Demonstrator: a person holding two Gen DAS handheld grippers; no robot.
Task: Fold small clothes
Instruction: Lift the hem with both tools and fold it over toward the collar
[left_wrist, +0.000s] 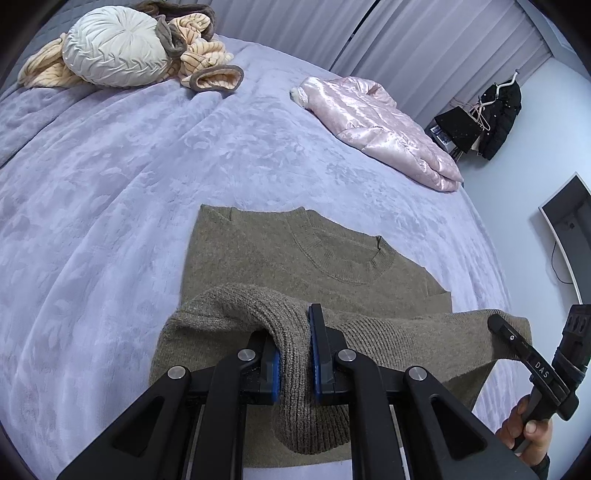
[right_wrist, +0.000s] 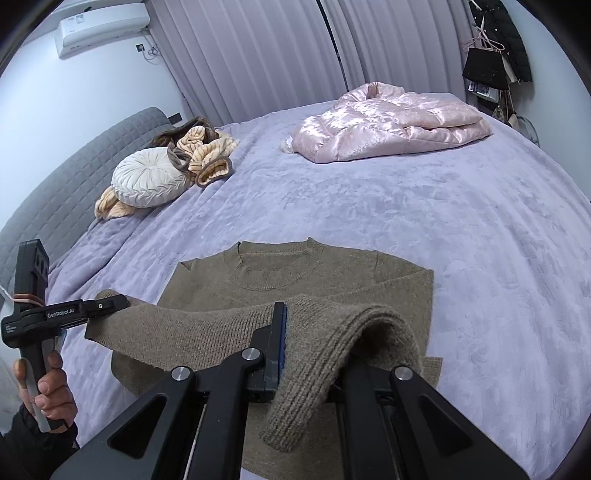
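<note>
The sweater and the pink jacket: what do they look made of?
Sweater: a wool-like knit, matte and slightly fuzzy, with visible ribbing at collar and hem. Pink jacket: glossy, satin-like padded fabric, judging by its bright sheen and puffy folds. The exact fibres cannot be told.

right gripper (left_wrist: 496, 325): "DAS" | left gripper (right_wrist: 114, 304): "GenRobot.AI"

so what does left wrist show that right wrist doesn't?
Left wrist only: a wall screen at right, and the right gripper pinching the sweater's far hem corner.

Right wrist only: the air conditioner, grey headboard, and the left gripper on the hem.

Both: brown sweater with hem lifted, pink jacket, round cushion, purple blanket, curtains.
</note>
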